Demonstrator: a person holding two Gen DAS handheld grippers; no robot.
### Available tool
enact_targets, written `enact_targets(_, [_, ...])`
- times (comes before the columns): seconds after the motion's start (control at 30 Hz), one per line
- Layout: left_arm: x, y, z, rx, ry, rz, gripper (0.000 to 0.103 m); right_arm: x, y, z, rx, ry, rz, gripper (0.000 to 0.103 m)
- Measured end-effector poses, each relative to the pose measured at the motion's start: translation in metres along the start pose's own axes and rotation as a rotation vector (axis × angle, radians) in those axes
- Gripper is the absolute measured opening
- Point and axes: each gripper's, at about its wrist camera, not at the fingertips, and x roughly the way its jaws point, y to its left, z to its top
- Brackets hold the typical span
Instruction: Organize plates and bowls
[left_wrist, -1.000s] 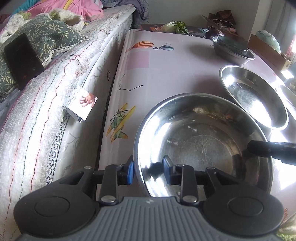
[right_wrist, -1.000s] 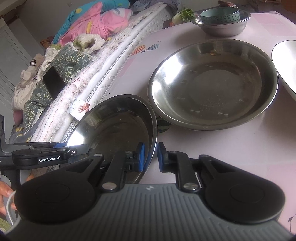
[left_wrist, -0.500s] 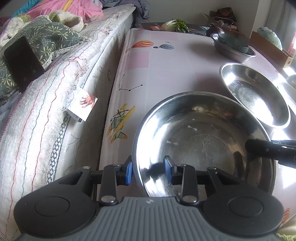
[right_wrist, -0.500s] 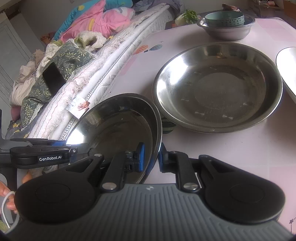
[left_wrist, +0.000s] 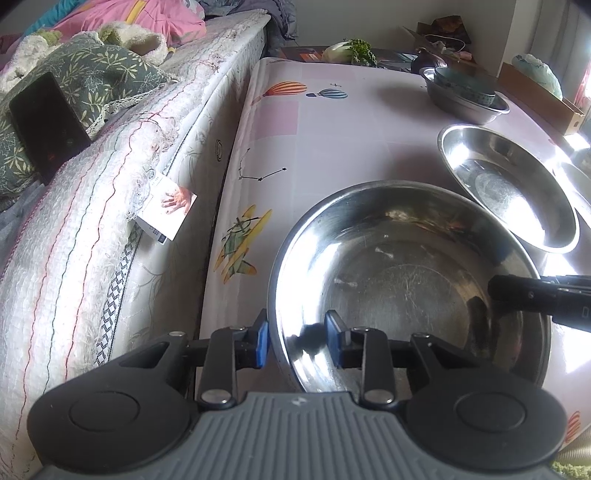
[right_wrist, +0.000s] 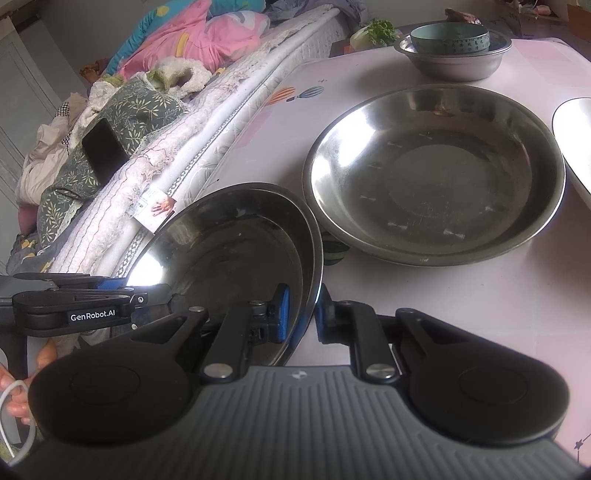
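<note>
The left gripper (left_wrist: 297, 341) straddles the near rim of a steel bowl (left_wrist: 406, 291), one blue pad (left_wrist: 261, 341) outside the wall and the other inside, with a gap visible on the inner side, so whether it clamps the rim cannot be told. The right gripper (right_wrist: 301, 314) pinches the opposite rim of the same bowl (right_wrist: 236, 254), its pads (right_wrist: 282, 314) pressed close on either side of the thin metal edge; in the left wrist view its black finger reaches in over the bowl's right rim. The bowl sits tilted at the front left corner of the table (right_wrist: 461, 295), which is covered by a pale pink cloth printed with balloons and an aeroplane. Just beyond it, almost touching, lies a larger shallow steel plate (right_wrist: 436, 177), and the edge of another pale dish (right_wrist: 576, 147) shows at the far right. At the far end of the table a grey steel bowl (right_wrist: 454, 59) holds a green patterned bowl (right_wrist: 450, 37), with a leafy vegetable (right_wrist: 376, 31) behind them. Along the table's left side runs a mattress (left_wrist: 110, 203) bearing a leaf-print cushion (left_wrist: 85, 74), a dark phone (left_wrist: 48, 122), a pink quilt (right_wrist: 192, 40), and a hanging label (left_wrist: 166, 208).
</note>
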Motion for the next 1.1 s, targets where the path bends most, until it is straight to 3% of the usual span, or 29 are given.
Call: enact_targets(1.1, [-0.011,0.006,-0.001,-0.019,-0.025,-0.001,0.029,-0.009,0.006,0.006,-0.028,-0.017,0.008,0.013])
